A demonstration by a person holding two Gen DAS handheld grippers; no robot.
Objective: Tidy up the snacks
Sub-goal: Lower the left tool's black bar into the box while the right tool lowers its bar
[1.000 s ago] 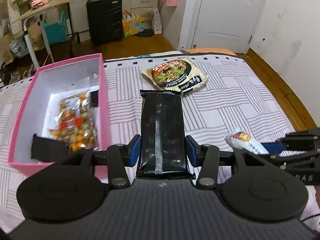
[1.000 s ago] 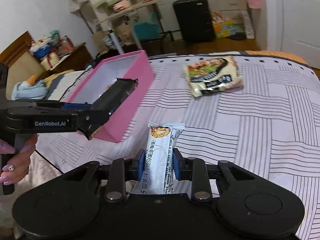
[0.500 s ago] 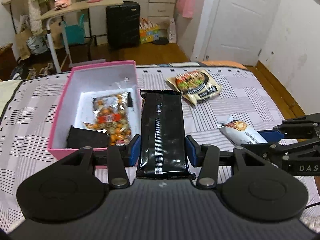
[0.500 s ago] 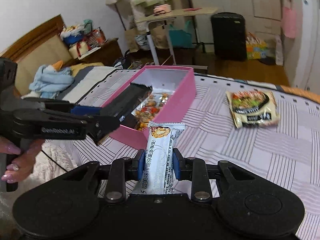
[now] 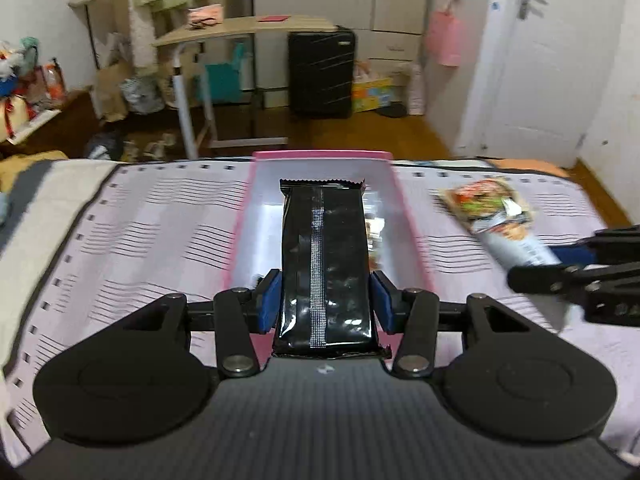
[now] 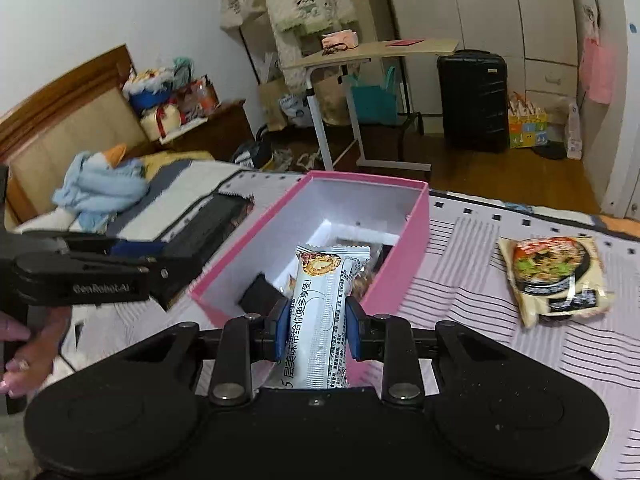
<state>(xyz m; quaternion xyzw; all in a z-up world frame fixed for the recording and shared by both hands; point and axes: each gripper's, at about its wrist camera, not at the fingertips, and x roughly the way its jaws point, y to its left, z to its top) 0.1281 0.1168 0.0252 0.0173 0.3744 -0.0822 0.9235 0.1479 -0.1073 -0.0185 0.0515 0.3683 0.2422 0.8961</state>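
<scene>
Pink rectangular cardboard box (image 6: 404, 236), open-topped, sits on my striped bedspread (image 5: 152, 224); loose snacks lie inside, partly hidden. Glossy black foil snack bar (image 5: 324, 264) hangs over the box's interior, lengthwise. My left tool (image 5: 325, 300) tilts downward toward the box, blue pads clamped on the bar's sides. My right tool (image 6: 318, 330) also pitches down, pads pressed tight on a white wrapped snack stick (image 6: 320, 312) whose tip sits above the box's near end. A hand (image 6: 24, 356) grips the left tool's handle. Printed noodle packet (image 6: 554, 278) lies on the bedspread, right of the box, apart from it.
</scene>
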